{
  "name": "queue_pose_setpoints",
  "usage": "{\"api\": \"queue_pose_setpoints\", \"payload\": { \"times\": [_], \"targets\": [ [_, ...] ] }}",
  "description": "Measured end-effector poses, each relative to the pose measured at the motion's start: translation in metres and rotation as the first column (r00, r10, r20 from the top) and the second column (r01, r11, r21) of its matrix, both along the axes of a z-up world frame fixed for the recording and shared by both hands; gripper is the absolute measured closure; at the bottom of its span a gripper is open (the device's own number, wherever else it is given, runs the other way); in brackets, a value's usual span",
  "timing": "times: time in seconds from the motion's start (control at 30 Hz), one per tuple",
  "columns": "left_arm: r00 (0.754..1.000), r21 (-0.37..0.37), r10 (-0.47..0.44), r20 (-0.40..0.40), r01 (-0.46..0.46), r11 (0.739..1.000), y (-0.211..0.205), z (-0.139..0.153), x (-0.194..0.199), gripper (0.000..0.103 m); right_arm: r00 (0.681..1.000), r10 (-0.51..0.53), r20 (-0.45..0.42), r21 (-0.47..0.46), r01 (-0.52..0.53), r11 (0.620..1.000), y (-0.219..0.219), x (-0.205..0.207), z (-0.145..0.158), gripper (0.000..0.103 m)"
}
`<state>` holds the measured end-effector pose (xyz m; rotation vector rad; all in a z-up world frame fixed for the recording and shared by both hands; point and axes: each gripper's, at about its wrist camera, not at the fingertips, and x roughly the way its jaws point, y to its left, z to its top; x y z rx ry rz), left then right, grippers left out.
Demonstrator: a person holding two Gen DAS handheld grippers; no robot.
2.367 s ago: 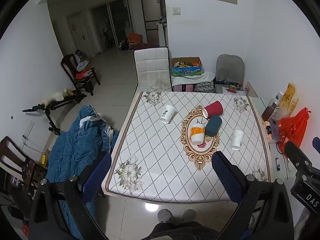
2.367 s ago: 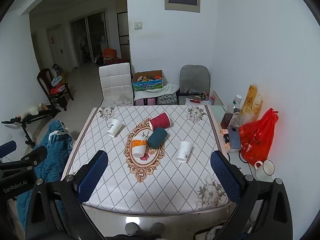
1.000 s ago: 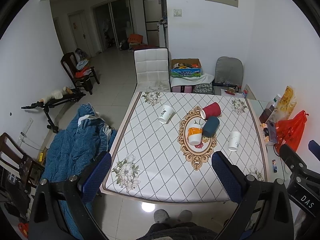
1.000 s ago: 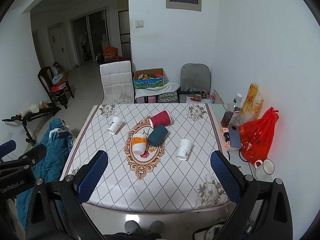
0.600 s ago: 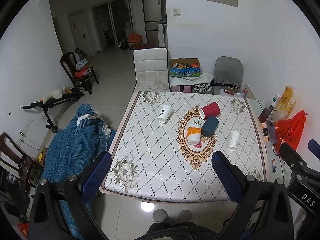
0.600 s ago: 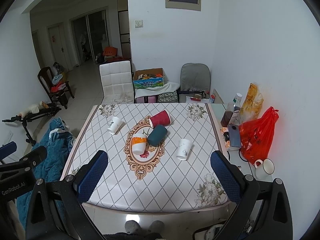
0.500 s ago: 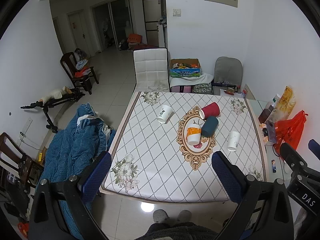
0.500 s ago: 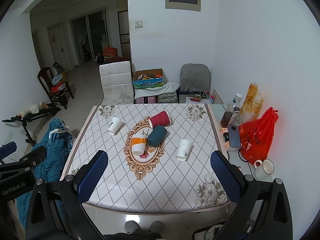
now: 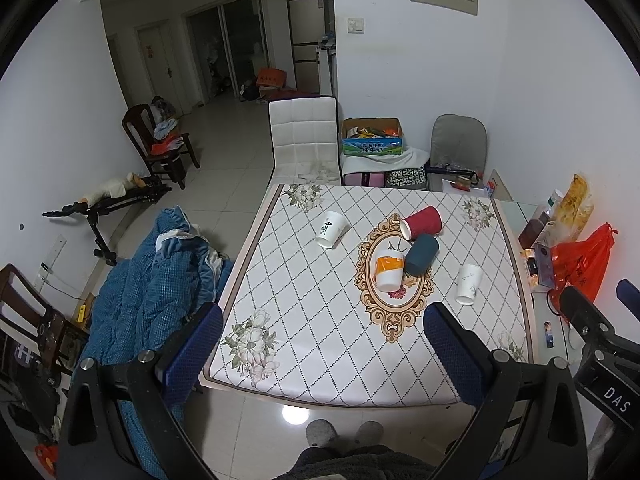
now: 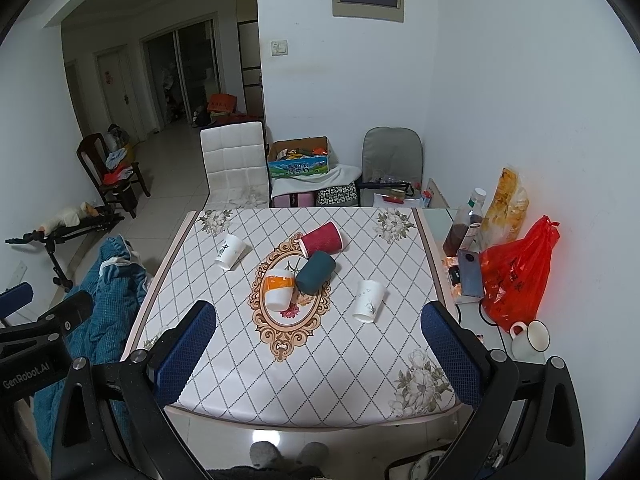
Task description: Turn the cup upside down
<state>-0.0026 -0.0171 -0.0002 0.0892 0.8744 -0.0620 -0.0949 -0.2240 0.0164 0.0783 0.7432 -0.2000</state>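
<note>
"das" on the right gripper (image 9: 612,392); "genrobot.ai" on the left gripper (image 10: 28,372)

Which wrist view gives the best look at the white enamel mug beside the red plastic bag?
The right wrist view: the white enamel mug stands in full view, upright, handle toward the camera, just in front of the red plastic bag. In the left wrist view the other gripper's body covers that spot, so the mug does not show.

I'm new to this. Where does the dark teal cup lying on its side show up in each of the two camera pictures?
Left wrist view: the teal cup lies right of center, beside the orange-banded cup.
Right wrist view: the teal cup lies near the center.
Shared landmark: the red cup just behind it, on the table.
</note>
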Motion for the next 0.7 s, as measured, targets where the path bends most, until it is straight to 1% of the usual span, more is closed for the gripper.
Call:
{"api": "queue_pose_setpoints", "payload": {
  "times": [0.7],
  "targets": [
    [1.0, -0.006, 0.0, -0.003, 0.0, 1.0, 0.0027, -0.0007, 0.001, 0.0, 1.0, 0.005, -0.006, 0.008, -0.005, 1.0, 0.002, 0.0104, 0.0007, 0.0]
  ]
}}
